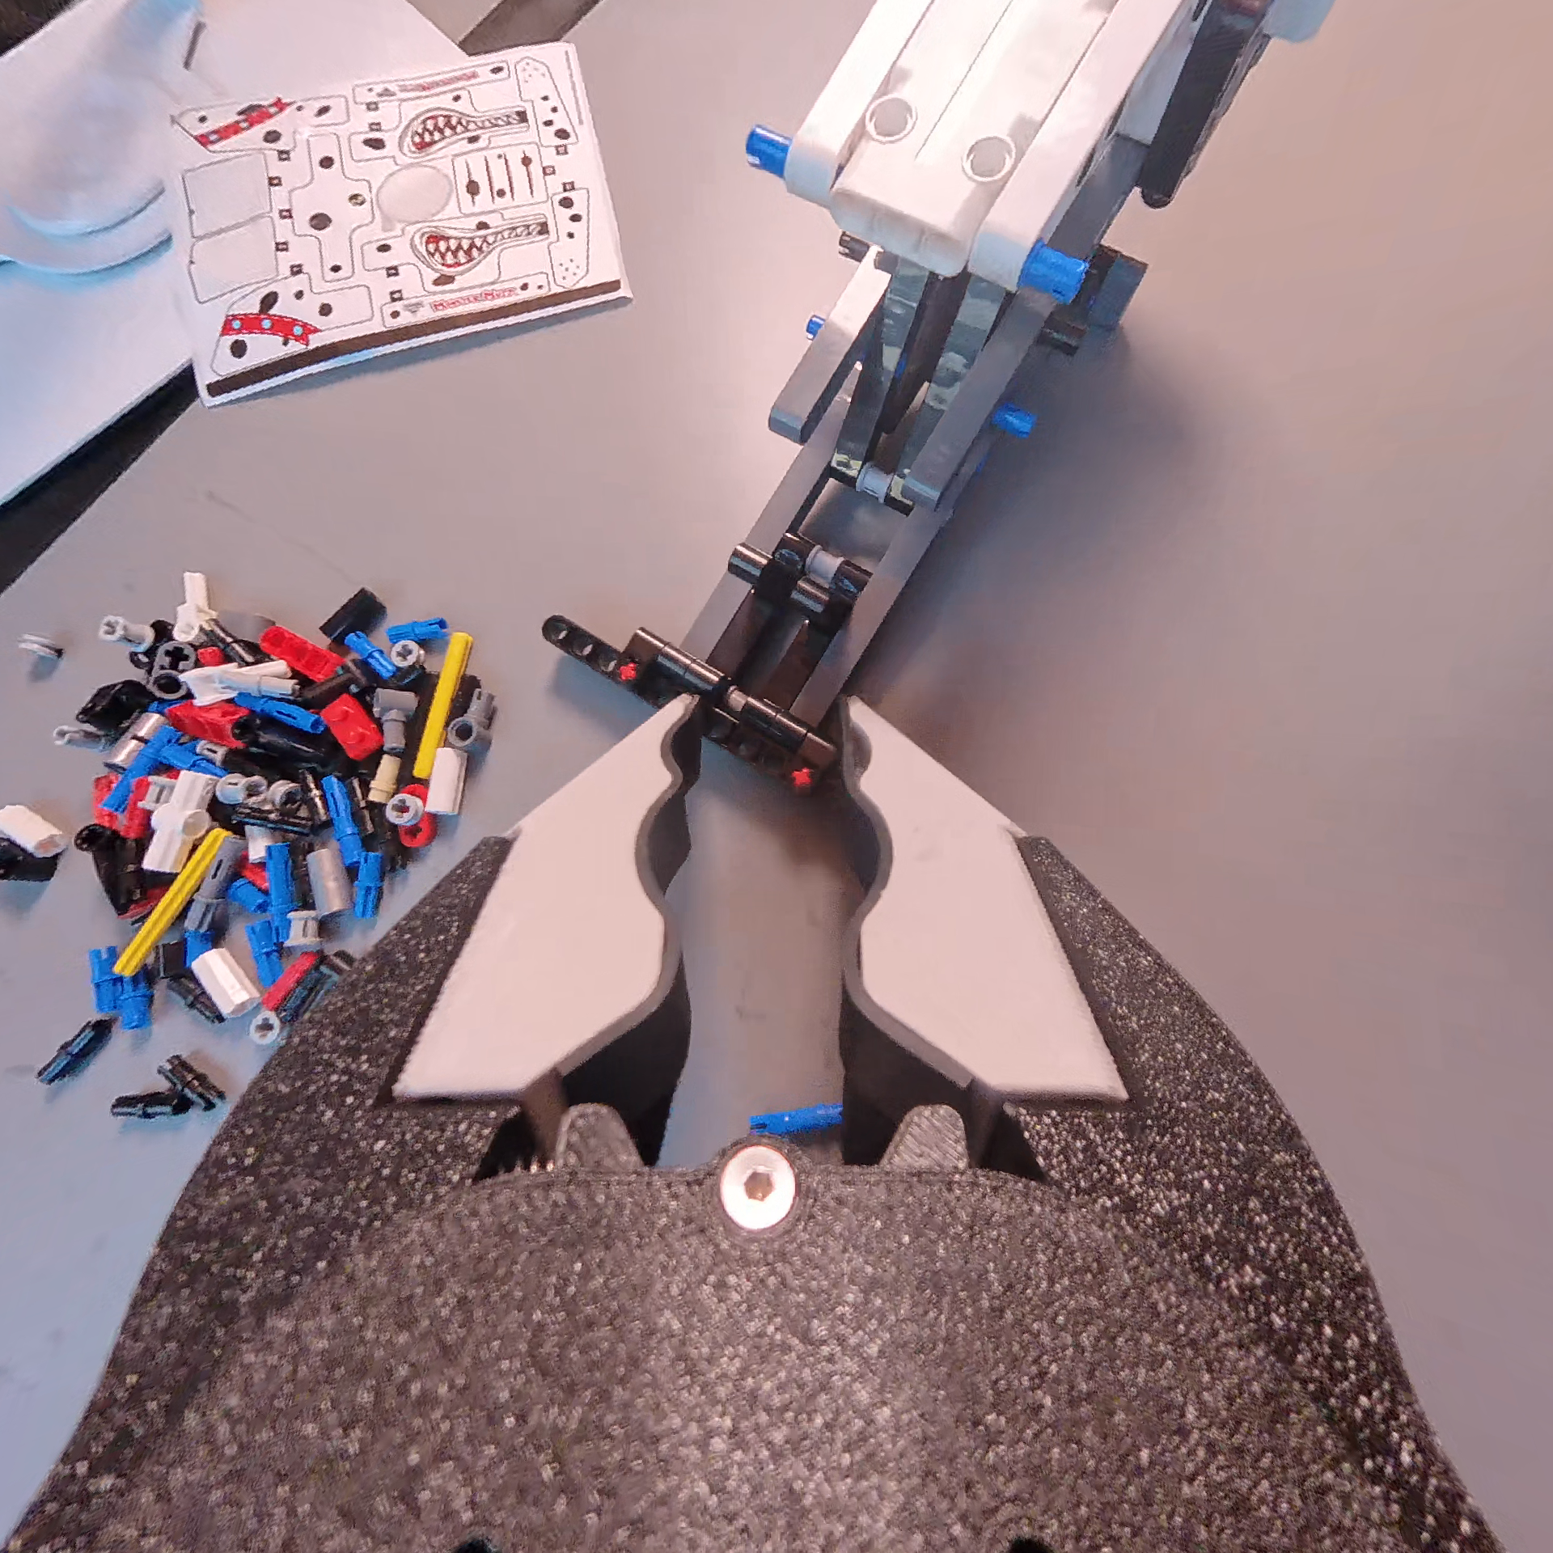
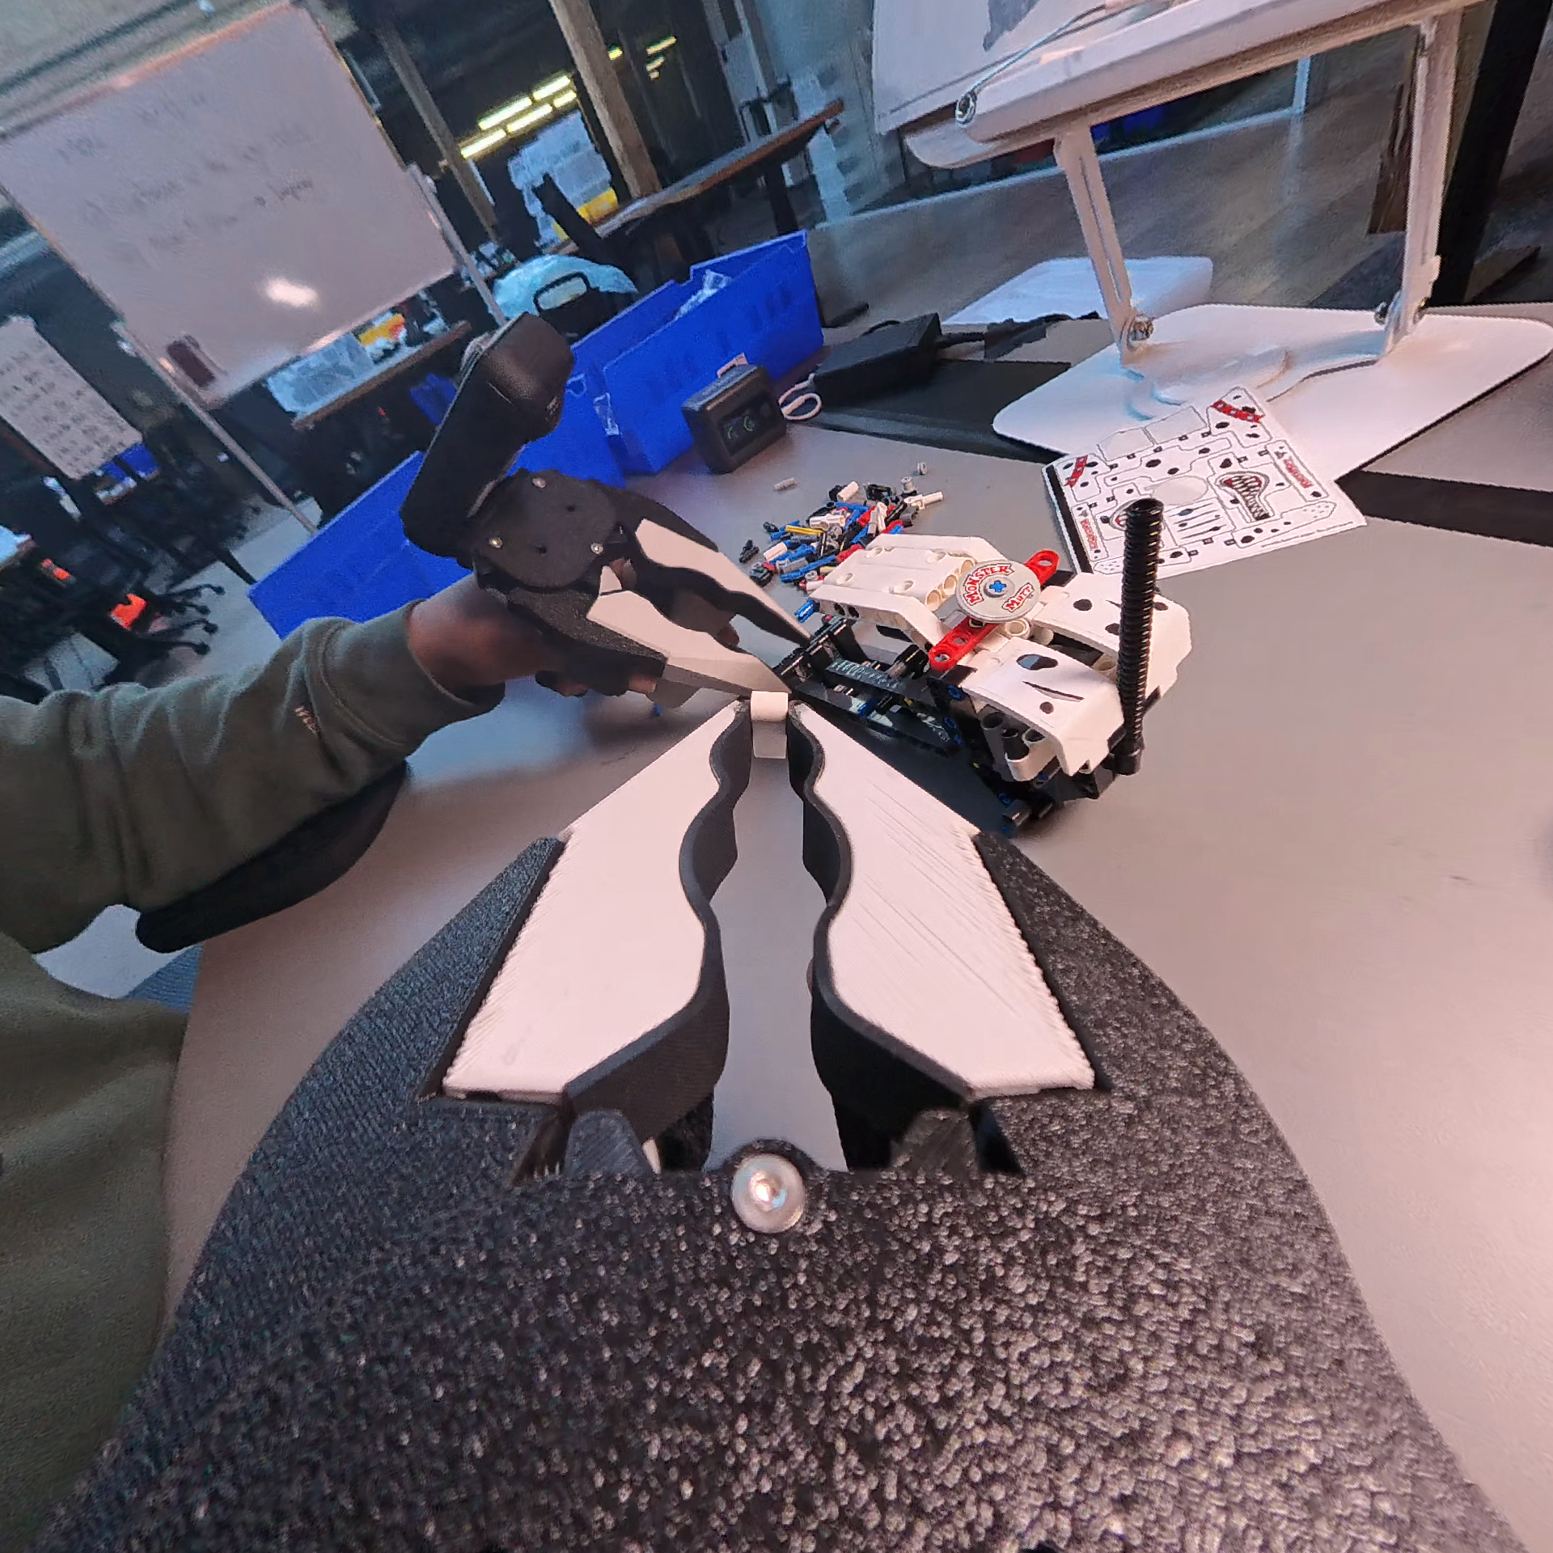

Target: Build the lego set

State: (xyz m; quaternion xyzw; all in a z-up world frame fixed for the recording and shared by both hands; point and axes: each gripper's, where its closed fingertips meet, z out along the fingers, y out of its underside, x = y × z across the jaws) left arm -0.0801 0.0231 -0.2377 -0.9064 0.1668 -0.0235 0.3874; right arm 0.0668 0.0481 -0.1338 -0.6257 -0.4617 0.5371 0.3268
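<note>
Glossy plastic lego model (image 2: pixel 1000 664) on smooth matt table (image 2: pixel 1260 840)

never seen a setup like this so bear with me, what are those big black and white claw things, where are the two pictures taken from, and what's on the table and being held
The claws are two-finger grippers that a person holds, one in each hand. Each carries a camera looking along its own fingers, so each picture is one gripper's view.

In the left wrist view, the left gripper grips the black end of the half-built lego truck. Beside it on the grey table lie a pile of loose pieces and a sticker sheet.

In the right wrist view, the right gripper pinches a small white piece close to the truck. The left gripper shows there too, farther off, held by a hand. Behind stand blue bins and a white stand.
</note>
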